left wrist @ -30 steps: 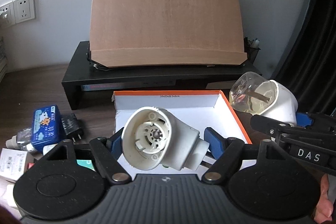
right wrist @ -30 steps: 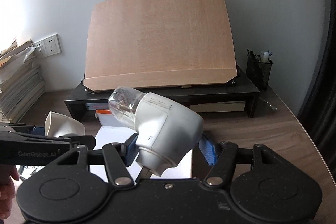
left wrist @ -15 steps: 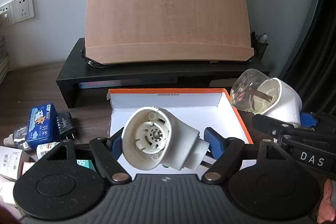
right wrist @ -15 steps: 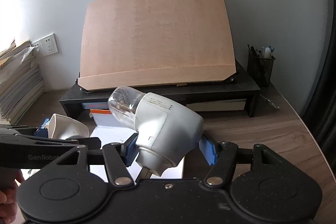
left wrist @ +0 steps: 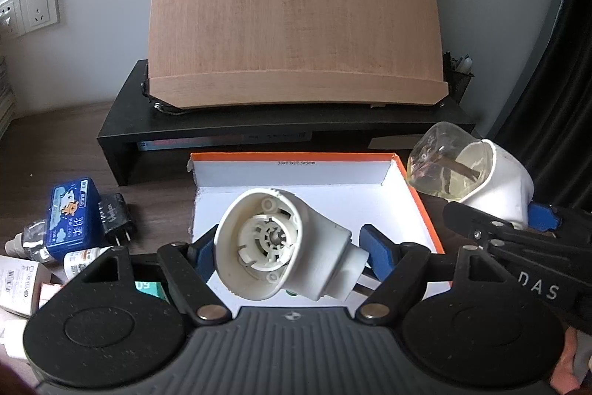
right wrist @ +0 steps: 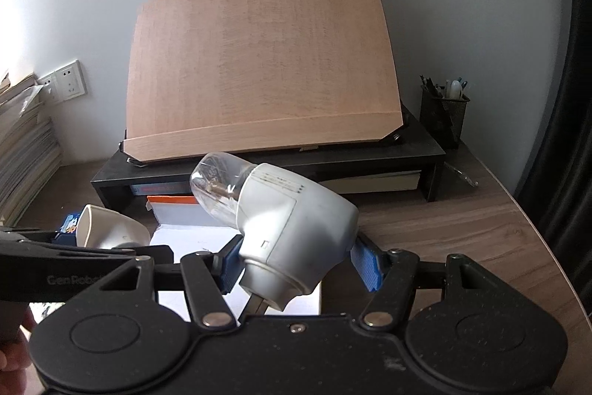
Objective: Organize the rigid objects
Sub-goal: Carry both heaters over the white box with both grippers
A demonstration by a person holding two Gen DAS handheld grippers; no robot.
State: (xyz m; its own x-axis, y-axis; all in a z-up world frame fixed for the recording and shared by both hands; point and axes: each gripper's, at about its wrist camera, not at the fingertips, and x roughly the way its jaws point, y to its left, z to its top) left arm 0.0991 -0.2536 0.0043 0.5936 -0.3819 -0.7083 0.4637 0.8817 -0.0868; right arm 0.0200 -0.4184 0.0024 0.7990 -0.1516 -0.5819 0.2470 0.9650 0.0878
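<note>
- The left gripper (left wrist: 290,248) is clamped on an empty cream plug-in heater (left wrist: 281,247); its blue pads press the body from both sides, and the open round socket faces away from the claw, tilted up.
- Directly beyond and below that claw lies the white box with orange rim (left wrist: 414,195), its floor showing under the held heater.
- The right gripper (right wrist: 296,263) is closed on a white plug-in heater with a clear bottle (right wrist: 292,228); the bottle end points forward and to the left of the claw, and the metal plug prongs point back toward the claw's base.
- In the left wrist view this second heater (left wrist: 492,184) sits to the right of the left claw, just past the box's right wall.
- To the left of the left claw, on the wooden desk (right wrist: 462,228), lie a blue tin (left wrist: 72,217), a black adapter (left wrist: 114,219) and small dropper bottles (left wrist: 26,241).
- Ahead of both claws a black riser (left wrist: 296,132) carries a tilted wooden board (left wrist: 296,10).
</note>
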